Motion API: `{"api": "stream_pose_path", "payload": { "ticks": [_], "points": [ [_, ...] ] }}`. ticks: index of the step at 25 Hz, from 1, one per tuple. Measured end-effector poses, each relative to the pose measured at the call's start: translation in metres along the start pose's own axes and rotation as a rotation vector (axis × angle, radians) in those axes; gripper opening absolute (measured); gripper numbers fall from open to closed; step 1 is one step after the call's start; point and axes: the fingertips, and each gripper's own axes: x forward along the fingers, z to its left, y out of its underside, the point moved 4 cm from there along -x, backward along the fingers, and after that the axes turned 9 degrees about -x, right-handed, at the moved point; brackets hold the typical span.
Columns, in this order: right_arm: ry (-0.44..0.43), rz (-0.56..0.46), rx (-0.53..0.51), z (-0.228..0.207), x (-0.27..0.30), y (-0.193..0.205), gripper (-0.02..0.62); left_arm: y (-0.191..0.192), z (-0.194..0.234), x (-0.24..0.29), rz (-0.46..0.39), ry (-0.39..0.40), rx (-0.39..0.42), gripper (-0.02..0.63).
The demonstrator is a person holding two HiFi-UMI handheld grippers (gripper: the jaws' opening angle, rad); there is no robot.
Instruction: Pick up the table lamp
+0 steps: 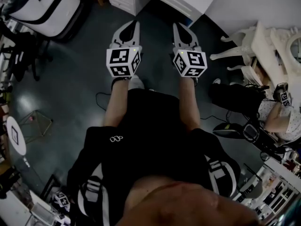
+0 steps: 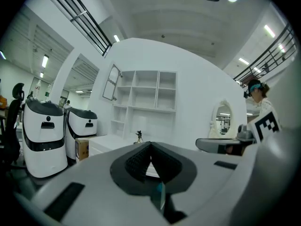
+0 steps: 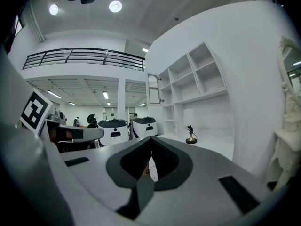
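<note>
Dark grey floor (image 1: 61,93) lies beneath both claws, which the person holds out level, side by side and apart. The left claw (image 2: 150,146) is closed, its ribbed black pads meeting at the tips with nothing between them. The right claw (image 3: 150,142) is closed too, tips together and empty; only a sliver of the background shows through the slot behind the pads. Each claw appears at the edge of the other's view, marker cube facing in.

Ahead of the claws, well apart from both, runs a white surface (image 3: 214,149). The table lamp (image 3: 190,134) stands on it, small and dark, upright on a round base, untouched. Seen from the right claw it is ahead and to the right of the tips; seen from the left claw it sits almost straight ahead, just left of the tips.

Behind the lamp a white shelf unit (image 2: 146,95) with open compartments is set against the wall. Left of the left claw, further off, two white robots (image 2: 44,135) stand side by side with a cardboard box (image 2: 82,149) beside them. Right of that claw, an oval mirror (image 2: 223,119) stands by the wall.
</note>
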Motion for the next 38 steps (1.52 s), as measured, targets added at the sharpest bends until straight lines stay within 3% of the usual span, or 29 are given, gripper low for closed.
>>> {"api": "stream_pose_path", "payload": {
  "ticks": [11,17,27,33,38],
  "points": [
    [0.096,0.055,0.017,-0.014,0.066,-0.003,0.020,-0.018,0.050,0.058,0.046,0.069,-0.027,0.011],
    [0.086,0.099,0.000,0.002,0.100,0.005,0.020,-0.019,0.086,0.078,0.065,0.071,-0.065,0.011],
    [0.144,0.149,-0.021,-0.012,0.106,0.010,0.020,-0.012,0.092,0.102,0.077,0.125,-0.121,0.011],
    [0.126,0.214,0.020,-0.030,0.119,0.040,0.020,0.016,0.099,0.123,0.151,0.085,-0.137,0.011],
    [0.076,0.193,0.059,-0.036,0.155,0.048,0.020,0.024,0.118,0.146,0.184,0.025,-0.130,0.011]
  ]
}}
